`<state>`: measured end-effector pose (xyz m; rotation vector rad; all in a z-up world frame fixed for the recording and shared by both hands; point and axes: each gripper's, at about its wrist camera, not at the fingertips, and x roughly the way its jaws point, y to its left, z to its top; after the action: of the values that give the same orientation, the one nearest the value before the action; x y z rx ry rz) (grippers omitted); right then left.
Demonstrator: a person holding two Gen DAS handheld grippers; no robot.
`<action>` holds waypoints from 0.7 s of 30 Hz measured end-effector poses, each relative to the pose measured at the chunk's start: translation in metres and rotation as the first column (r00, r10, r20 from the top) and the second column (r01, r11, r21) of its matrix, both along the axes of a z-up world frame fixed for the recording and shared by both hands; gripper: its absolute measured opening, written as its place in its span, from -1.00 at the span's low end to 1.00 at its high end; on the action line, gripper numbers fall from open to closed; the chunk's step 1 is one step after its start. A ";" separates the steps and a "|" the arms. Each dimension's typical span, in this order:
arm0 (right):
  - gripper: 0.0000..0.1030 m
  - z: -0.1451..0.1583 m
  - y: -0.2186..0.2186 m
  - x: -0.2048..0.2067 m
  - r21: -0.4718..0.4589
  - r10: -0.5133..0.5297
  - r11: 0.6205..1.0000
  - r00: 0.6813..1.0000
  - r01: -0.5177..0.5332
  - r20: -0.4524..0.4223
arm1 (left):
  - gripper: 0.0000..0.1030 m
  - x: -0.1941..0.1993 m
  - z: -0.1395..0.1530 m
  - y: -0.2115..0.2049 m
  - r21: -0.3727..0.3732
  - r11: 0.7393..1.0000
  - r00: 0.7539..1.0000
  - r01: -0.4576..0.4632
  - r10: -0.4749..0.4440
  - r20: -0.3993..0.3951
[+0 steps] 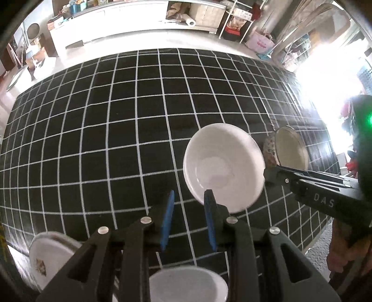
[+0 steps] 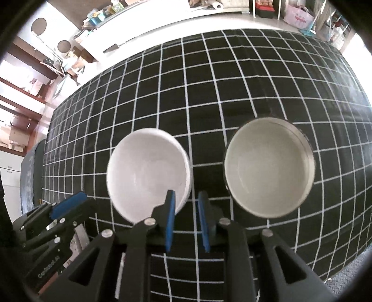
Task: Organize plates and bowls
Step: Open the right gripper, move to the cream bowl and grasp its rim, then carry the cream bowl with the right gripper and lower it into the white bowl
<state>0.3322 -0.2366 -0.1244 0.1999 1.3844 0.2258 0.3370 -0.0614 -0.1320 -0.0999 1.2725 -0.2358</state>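
A white bowl (image 1: 223,167) (image 2: 148,174) stands on the black grid tablecloth (image 1: 104,139). To its right stands a bowl with a floral outside and cream inside (image 1: 288,148) (image 2: 267,172). My left gripper (image 1: 189,197) hovers at the white bowl's near left rim; its blue pads stand a narrow gap apart with only cloth between them. My right gripper (image 2: 186,202) points down between the two bowls, slightly open and holding nothing, and the white bowl's rim shows beside its left pad. Each gripper also appears in the other's view: the right gripper (image 1: 267,173) and the left gripper (image 2: 76,199).
A patterned white plate (image 1: 46,260) lies at the near left corner of the table. Another white bowl (image 1: 188,285) sits under my left gripper's body. The table's right edge (image 1: 320,234) drops to a pale floor. Shelves and a white counter (image 1: 130,21) line the far wall.
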 end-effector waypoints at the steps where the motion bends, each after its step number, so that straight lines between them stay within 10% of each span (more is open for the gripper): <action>1: -0.54 -0.003 0.000 0.002 0.001 0.000 1.000 1.000 0.000 -0.004 | -0.54 0.003 -0.002 -0.001 0.001 1.000 1.000 0.001 -0.001 -0.007; 21: -0.60 -0.023 0.003 0.006 -0.019 0.034 0.999 0.999 -0.034 -0.001 | -0.76 0.030 -0.029 -0.003 0.058 0.998 1.000 0.024 -0.024 -0.009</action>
<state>0.3387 -0.2340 -0.1471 0.1613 1.3910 0.2406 0.3672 -0.0647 -0.1613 -0.0356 1.2884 -0.2191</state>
